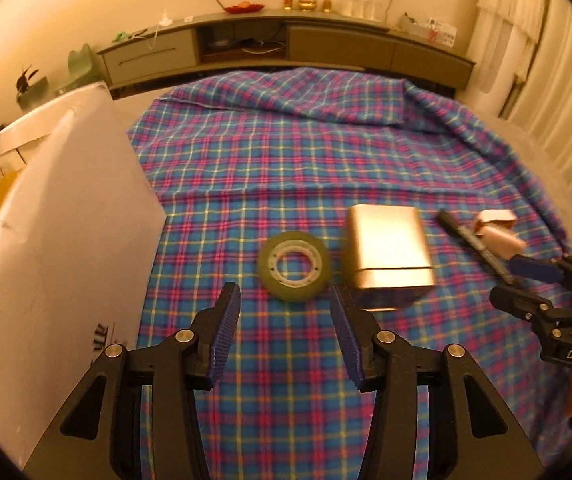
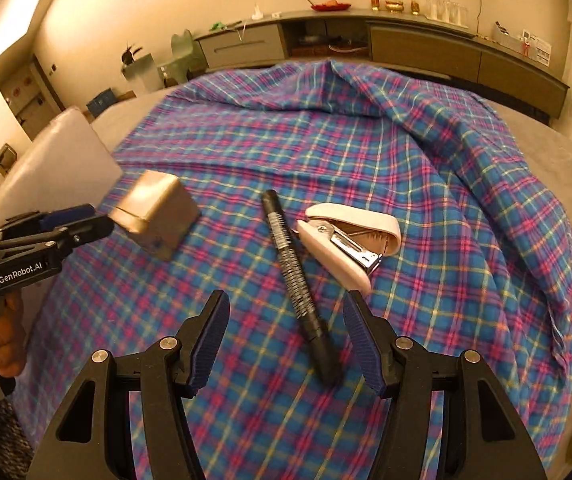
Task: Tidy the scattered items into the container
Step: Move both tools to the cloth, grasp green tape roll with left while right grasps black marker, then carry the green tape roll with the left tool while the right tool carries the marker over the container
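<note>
- Left gripper (image 1: 286, 300): jaws apart, nothing held; tape roll (image 1: 293, 266) just ahead, gold box (image 1: 387, 254) beside it.
- Right gripper (image 2: 286, 308): jaws apart, astride black marker (image 2: 299, 284); stapler (image 2: 349, 238) just beyond.

On the cloth (image 1: 286, 152), the tape roll (image 1: 294, 266) lies just left of the box (image 1: 389, 256), the pen (image 2: 299, 280) and stapler (image 2: 349, 236) side by side farther right, the container (image 1: 58, 240) at far left.

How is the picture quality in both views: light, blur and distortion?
Left wrist view: warm orange light, strong fisheye bending, dark corners; the metal tin glares and looks smeared, the tape roll is sharper. Right wrist view: same orange cast; the tin is blurred, the marker slightly soft.
</note>
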